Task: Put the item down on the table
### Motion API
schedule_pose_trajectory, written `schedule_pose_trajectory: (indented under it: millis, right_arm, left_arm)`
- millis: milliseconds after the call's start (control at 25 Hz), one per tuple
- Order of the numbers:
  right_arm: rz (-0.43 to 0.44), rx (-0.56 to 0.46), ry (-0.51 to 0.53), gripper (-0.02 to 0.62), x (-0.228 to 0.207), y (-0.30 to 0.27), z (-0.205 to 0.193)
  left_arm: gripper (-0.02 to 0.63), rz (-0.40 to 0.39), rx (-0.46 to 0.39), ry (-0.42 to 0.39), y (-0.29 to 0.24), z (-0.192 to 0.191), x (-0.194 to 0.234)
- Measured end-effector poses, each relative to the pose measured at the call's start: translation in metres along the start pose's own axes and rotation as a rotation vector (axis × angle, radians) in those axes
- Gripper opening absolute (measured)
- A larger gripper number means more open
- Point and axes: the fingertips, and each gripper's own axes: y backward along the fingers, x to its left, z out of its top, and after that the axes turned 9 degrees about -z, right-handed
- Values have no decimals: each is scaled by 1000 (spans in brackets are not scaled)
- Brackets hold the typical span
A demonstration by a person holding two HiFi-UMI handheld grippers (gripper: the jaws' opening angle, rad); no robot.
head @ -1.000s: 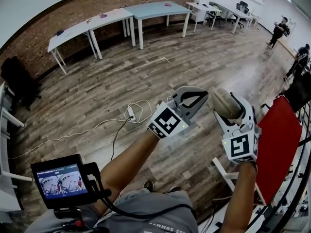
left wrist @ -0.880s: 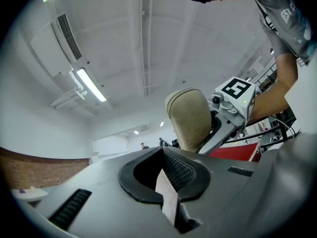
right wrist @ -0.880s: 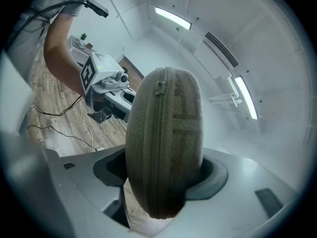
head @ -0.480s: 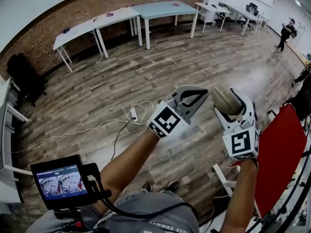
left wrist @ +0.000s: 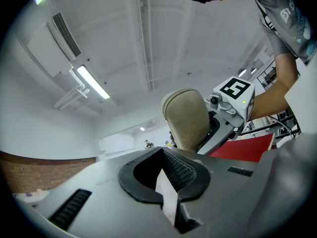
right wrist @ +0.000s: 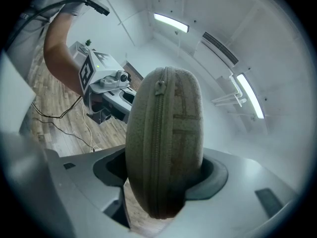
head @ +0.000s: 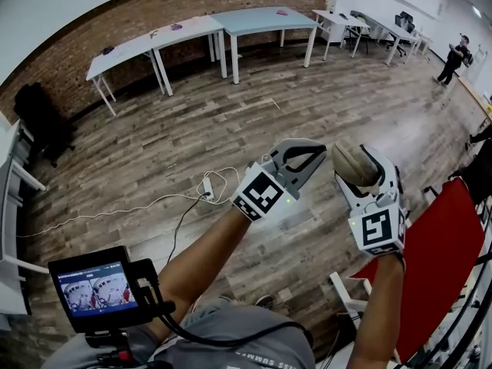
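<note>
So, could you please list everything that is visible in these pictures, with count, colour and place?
Zip case: one, tan, held in the air in the right tongs.
Tables: several, white and pale blue, along the brick wall.
Cable: one, white, lying on the wooden floor.
Panel: one, red, at the right edge.
Monitor: one, black with a lit screen, lower left.
Bystander: one, in dark clothes, far right corner.
Ceiling lights: long white strips overhead.
Left tongs: one, grey, shut and empty, beside the case.
Right tongs: one, grey, shut on the case.
Forearms: two, bare, reaching up from the bottom.
</note>
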Motion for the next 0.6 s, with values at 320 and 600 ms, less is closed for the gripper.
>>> schedule_pose_trajectory:
  millis: [320, 600]
  right_arm:
    - [8, -5, 23, 275, -16, -22, -19]
    - [-13, 51, 27, 275, -40, -28, -41]
  left_arm:
    - [5, 9, -6, -2, -21, -14, 16]
    - [5, -46, -46, 8, -59, -11, 29]
